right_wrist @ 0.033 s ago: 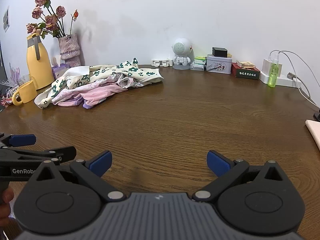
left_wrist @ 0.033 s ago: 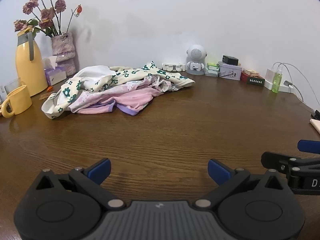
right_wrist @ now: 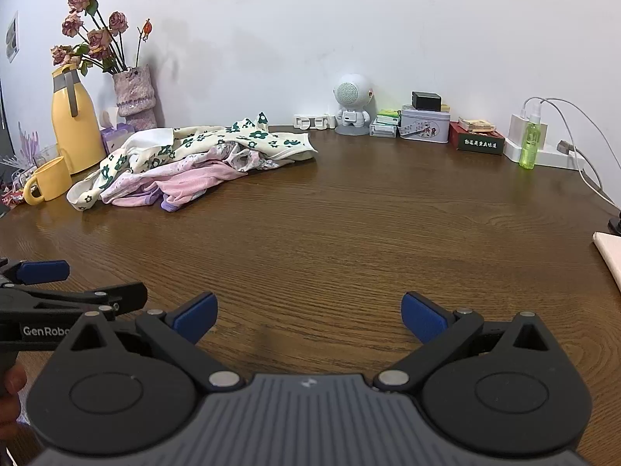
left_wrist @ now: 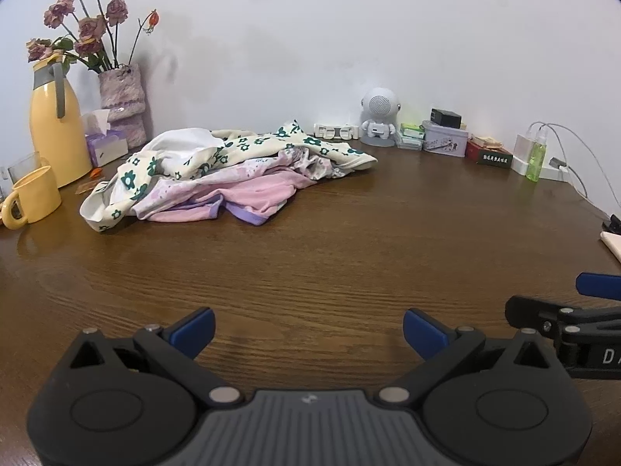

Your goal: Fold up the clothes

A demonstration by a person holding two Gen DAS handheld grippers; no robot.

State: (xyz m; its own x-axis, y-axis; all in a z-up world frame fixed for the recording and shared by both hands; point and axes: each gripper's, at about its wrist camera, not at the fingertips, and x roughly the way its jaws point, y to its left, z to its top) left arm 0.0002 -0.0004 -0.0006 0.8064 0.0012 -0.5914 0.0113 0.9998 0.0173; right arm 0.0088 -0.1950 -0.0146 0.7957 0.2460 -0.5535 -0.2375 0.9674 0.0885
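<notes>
My left gripper [left_wrist: 308,328] has its jaws spread as wide as they go, nothing between the blue pads but bare wood, and my right gripper [right_wrist: 308,312] is the same, spread wide and empty. The two sit side by side low over the near edge of the counter [left_wrist: 330,264]; from the left wrist I can see the right one's fingers poking in at the right edge, and from the right wrist the left one's at the left edge, with a bit of my hand [right_wrist: 9,396] below it. Ahead, well apart from both sets of jaws, the pile of clothes [left_wrist: 225,173] lies unfolded on the far left part of the counter: a cream garment with green flowers [left_wrist: 248,147] draped on top, a pale patterned piece under it, and a pink garment with purple trim [left_wrist: 252,200] at the front. Left of the pile stand a yellow mug [left_wrist: 35,198], a yellow jug [left_wrist: 54,136], a tissue box and a vase of dried roses [left_wrist: 124,105]. Along the wall behind sit a small white robot figure [left_wrist: 378,118], a tin [left_wrist: 444,138], a dark red box and a green bottle [left_wrist: 537,155] beside a white power strip with cables.
</notes>
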